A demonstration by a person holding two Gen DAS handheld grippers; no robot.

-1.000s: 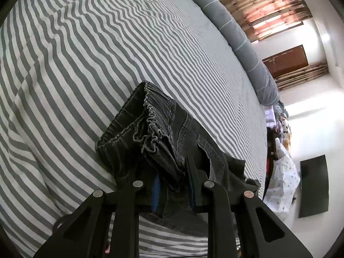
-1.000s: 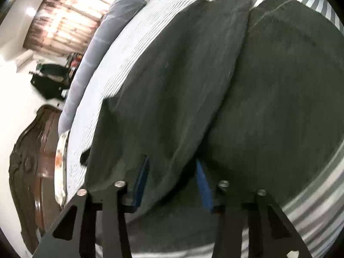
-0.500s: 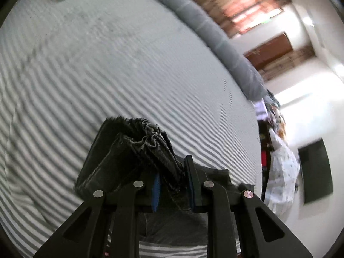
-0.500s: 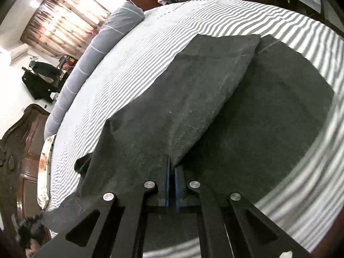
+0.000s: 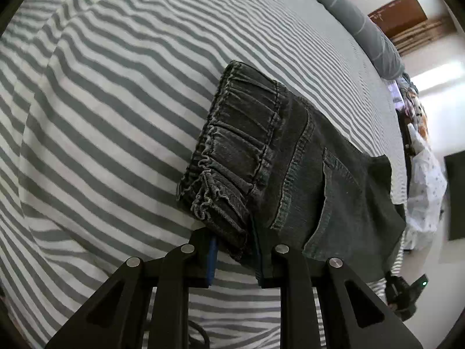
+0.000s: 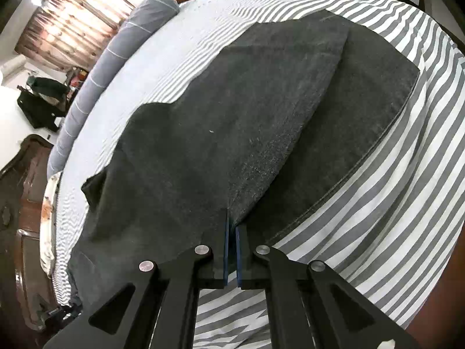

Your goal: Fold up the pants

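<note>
Dark grey denim pants (image 5: pixel 290 160) lie on a grey-and-white striped bed (image 5: pixel 116 101). In the left wrist view my left gripper (image 5: pixel 235 253) is shut on the gathered elastic waistband (image 5: pixel 232 157), which lies flat with a back pocket (image 5: pixel 343 203) to its right. In the right wrist view my right gripper (image 6: pixel 231 250) is shut on the near edge of a pant leg (image 6: pixel 232 133); that leg lies over the other leg (image 6: pixel 363 99), both spread flat on the bed (image 6: pixel 407 189).
A long grey bolster (image 5: pixel 360 20) runs along the far side of the bed, also in the right wrist view (image 6: pixel 110 58). A dark wooden headboard (image 6: pixel 17 203) stands at left. Clothes and bags (image 5: pixel 424 174) are piled beyond the bed edge.
The left gripper carried the bunched waistband up and set it down flat on the bed. The right gripper shut on the pant leg edge and pulled the legs flatter.
</note>
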